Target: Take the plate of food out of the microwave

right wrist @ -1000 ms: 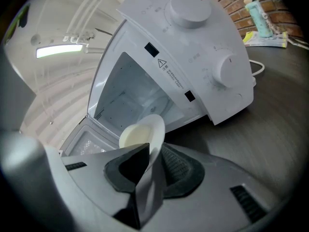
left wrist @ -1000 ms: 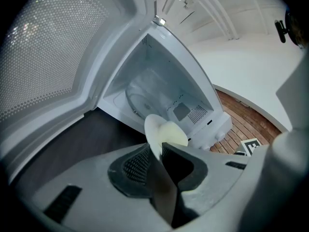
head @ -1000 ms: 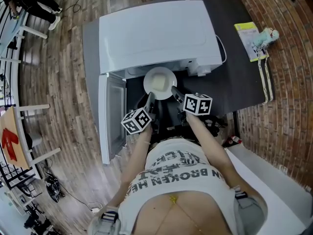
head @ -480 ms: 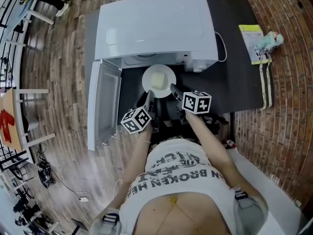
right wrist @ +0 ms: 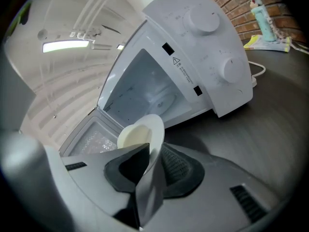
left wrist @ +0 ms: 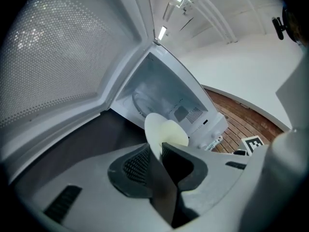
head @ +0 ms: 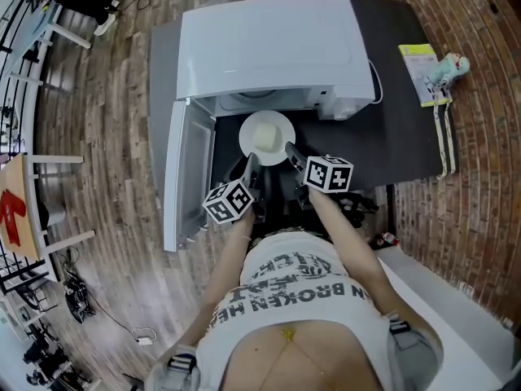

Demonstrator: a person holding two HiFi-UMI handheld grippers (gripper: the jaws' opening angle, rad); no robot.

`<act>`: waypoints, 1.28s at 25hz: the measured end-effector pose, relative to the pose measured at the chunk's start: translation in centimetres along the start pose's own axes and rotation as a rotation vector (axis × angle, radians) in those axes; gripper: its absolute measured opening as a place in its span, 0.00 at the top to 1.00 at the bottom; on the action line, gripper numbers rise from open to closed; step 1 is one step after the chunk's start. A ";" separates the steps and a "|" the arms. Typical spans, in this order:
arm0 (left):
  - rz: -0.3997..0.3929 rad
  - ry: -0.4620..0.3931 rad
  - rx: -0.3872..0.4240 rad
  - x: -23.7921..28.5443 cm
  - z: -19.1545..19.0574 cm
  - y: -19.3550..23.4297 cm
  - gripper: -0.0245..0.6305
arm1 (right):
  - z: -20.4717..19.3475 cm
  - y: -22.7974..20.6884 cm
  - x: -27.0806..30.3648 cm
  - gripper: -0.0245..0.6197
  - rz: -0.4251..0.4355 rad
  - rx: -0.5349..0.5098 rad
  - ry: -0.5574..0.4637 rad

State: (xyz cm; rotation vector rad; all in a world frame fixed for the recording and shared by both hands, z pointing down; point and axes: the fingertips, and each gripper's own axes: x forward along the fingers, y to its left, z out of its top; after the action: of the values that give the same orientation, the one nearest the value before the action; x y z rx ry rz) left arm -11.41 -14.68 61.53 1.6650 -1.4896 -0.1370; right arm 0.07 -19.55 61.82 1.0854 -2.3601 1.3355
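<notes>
at the bottom of the head view the person's printed shirt (head: 297,287) fills the frame, and both forearms (head: 230,261) reach up toward the middle. the left tongs (head: 250,161) sit just left of centre and the right tongs (head: 290,148) just right of it. both pairs are clamped on the white plate (head: 277,125): in the left gripper view the pads pinch the plate's rim edge-on, and in the right gripper view the rim runs between the pads in the same way. a pale yellow block of food (head: 263,140) lies on the plate. the plate is held between the two tongs at the centre of the head view, over the dark worktop (head: 399,141), outside the cavity and just below the front edge of the white microwave (head: 269,43). the microwave's door (head: 189,177) stands swung open at centre left. the right gripper view shows two round knobs (right wrist: 203,17) on the front panel. further off, at the upper right of the head view, a yellow-green booklet (head: 417,70) and a small toy figure (head: 449,63) lie near the worktop's edge, beside brickwork (head: 480,177)
</notes>
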 end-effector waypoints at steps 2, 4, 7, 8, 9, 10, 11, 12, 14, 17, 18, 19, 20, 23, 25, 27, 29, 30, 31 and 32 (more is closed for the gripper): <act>-0.016 0.016 -0.010 -0.3 0.0 0.6 0.85 | -0.5 0.5 0.1 0.85 -0.018 0.004 -0.010; -0.033 0.035 -0.013 -0.7 -0.1 1.1 0.85 | -1.2 0.8 -0.1 0.85 -0.040 0.013 -0.018; -0.062 0.057 -0.001 -1.2 -0.2 1.4 0.85 | -2.0 1.2 -0.5 0.85 -0.071 0.019 -0.040; -0.073 0.062 0.001 -1.3 -0.3 1.4 0.85 | -2.2 1.2 -0.7 0.85 -0.080 0.021 -0.048; -0.082 0.067 0.005 -1.4 -0.4 1.4 0.85 | -2.5 1.3 -0.9 0.85 -0.086 0.026 -0.058; -0.090 0.075 0.011 -1.5 -0.5 1.4 0.85 | -2.7 1.3 -1.1 0.85 -0.092 0.033 -0.067; -0.097 0.082 0.018 -1.6 -0.7 1.4 0.85 | -3.0 1.3 -1.3 0.85 -0.099 0.040 -0.077; -0.103 0.088 0.025 -1.7 -0.8 1.5 0.85 | -3.2 1.3 -1.4 0.85 -0.107 0.045 -0.086; -0.116 0.099 0.036 -2.1 -1.1 1.5 0.85 | -3.9 1.4 -1.8 0.85 -0.122 0.054 -0.098; -0.132 0.115 0.047 -2.8 -1.7 1.6 0.85 | -4.8 1.7 -2.4 0.85 -0.132 0.071 -0.118; -0.137 0.121 0.051 -3.0 -1.9 1.6 0.85 | -5.2 1.7 -2.6 0.85 -0.135 0.076 -0.124; -0.141 0.127 0.056 -3.2 -2.1 1.6 0.85 | -5.5 1.7 -2.9 0.85 -0.139 0.081 -0.129; -0.144 0.131 0.061 -3.4 -2.4 1.6 0.85 | -5.9 1.7 -3.1 0.85 -0.143 0.087 -0.134; -0.150 0.138 0.074 -3.9 -2.9 1.8 0.85 | -6.6 1.9 -3.4 0.85 -0.140 0.099 -0.147; -0.153 0.140 0.076 -4.1 -3.1 1.8 0.85 | -6.9 1.9 -3.6 0.85 -0.148 0.092 -0.147; -0.156 0.141 0.074 -4.3 -3.1 1.8 0.85 | -7.0 2.1 -3.7 0.85 -0.146 0.089 -0.151; -0.158 0.140 0.072 -4.5 -3.1 1.8 0.85 | -7.0 2.3 -3.9 0.85 -0.142 0.089 -0.157; -0.159 0.140 0.072 -4.6 -3.2 1.7 0.85 | -7.0 2.3 -3.9 0.85 -0.144 0.088 -0.159; -0.160 0.139 0.073 -4.6 -3.2 1.6 0.85 | -7.0 2.3 -4.0 0.85 -0.145 0.088 -0.160; -0.160 0.139 0.075 -4.7 -3.2 1.6 0.85 | -7.0 2.2 -4.1 0.85 -0.145 0.088 -0.161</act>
State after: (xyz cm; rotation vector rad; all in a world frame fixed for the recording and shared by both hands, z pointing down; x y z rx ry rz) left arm -11.95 -8.88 62.43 1.8157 -1.2713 -0.0519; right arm 0.30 -11.19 62.21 1.4098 -2.2975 1.3574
